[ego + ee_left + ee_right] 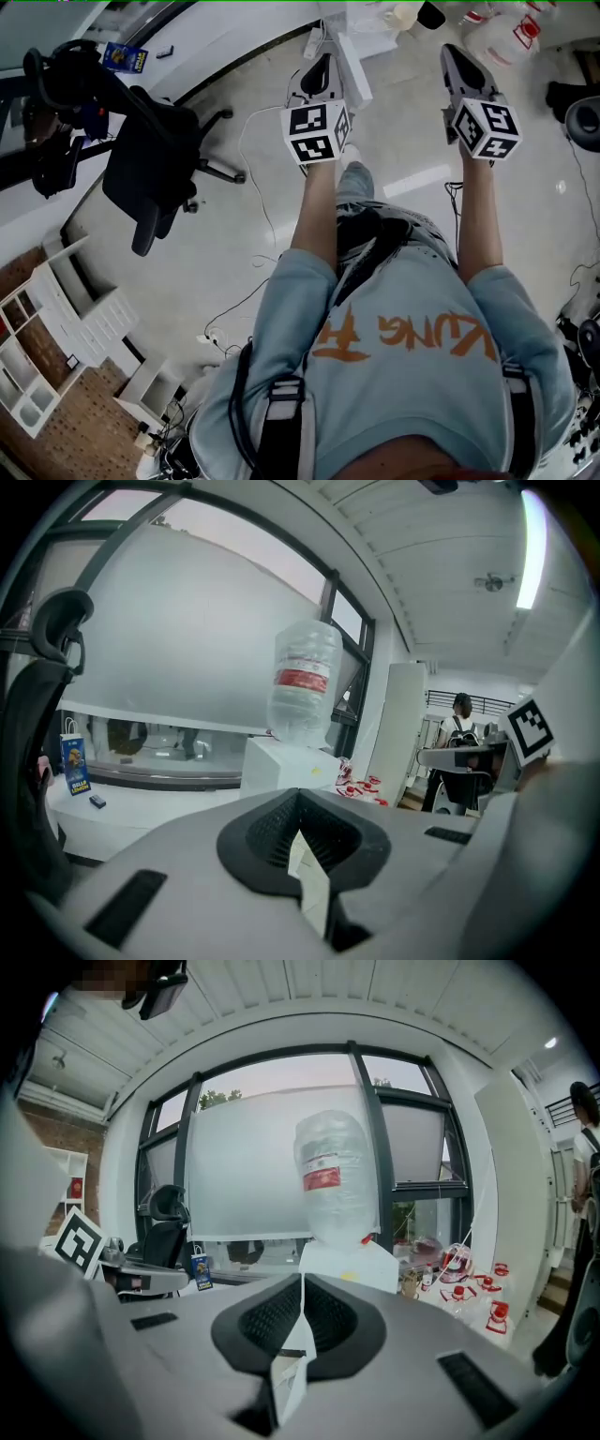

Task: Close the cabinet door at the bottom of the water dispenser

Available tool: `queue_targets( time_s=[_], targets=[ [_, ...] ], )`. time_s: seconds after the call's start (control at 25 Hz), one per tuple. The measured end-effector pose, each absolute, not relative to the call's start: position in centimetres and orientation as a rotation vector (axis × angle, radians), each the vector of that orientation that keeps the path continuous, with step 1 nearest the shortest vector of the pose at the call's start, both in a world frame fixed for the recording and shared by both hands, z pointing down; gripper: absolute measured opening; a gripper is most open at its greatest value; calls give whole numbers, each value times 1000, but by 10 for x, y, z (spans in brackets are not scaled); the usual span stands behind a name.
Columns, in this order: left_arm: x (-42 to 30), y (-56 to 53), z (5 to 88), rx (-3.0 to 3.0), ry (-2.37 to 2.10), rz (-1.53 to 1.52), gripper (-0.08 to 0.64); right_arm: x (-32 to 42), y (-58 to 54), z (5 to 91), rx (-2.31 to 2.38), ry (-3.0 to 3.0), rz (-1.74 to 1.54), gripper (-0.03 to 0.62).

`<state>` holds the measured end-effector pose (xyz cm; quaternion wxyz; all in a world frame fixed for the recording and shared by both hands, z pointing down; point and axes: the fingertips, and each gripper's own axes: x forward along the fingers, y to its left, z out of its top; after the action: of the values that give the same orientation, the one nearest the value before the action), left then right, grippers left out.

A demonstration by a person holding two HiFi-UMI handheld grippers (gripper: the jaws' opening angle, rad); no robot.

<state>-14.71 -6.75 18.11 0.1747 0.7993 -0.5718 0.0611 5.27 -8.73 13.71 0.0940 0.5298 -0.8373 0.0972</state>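
The white water dispenser (279, 764) carries an upturned clear bottle with a red label (305, 679) and stands straight ahead by the window. It also shows in the right gripper view as dispenser (349, 1262) and bottle (335, 1177). Its lower part and cabinet door are hidden behind the gripper bodies. From above, a white panel (351, 67) juts out at the dispenser's place between the two grippers. My left gripper (323, 62) and right gripper (451, 52) are held out side by side in the air, both shut and holding nothing, still apart from the dispenser.
A black office chair (148, 167) stands to the left with a desk behind it. Cables (251, 127) trail across the floor. Several empty jugs with red caps (492, 1299) lie right of the dispenser. A person with a backpack (460, 722) stands far right. White shelves (56, 323) are at lower left.
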Motion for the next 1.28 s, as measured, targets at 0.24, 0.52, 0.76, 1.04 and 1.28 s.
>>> queue_targets(
  time_s=[0.24,0.52,0.76,1.04,1.28],
  targets=[
    [-166,-113,192,2232,-1616,167,8,33,-128,144,1555,-2462,304,31],
    [-162,-133,216,2200,-1565,162,8,41,-142,169,1550,-2386,343,31],
    [-169,-141,232,2153,-1574,155,8,28,-156,174,1506,-2395,342,31],
    [-177,-147,252,2106,-1597,199,8,21,-165,202,1461,-2406,415,31],
    [-173,-142,291,2084,-1575,292,8,15,-166,256,1441,-2399,543,31]
  ],
)
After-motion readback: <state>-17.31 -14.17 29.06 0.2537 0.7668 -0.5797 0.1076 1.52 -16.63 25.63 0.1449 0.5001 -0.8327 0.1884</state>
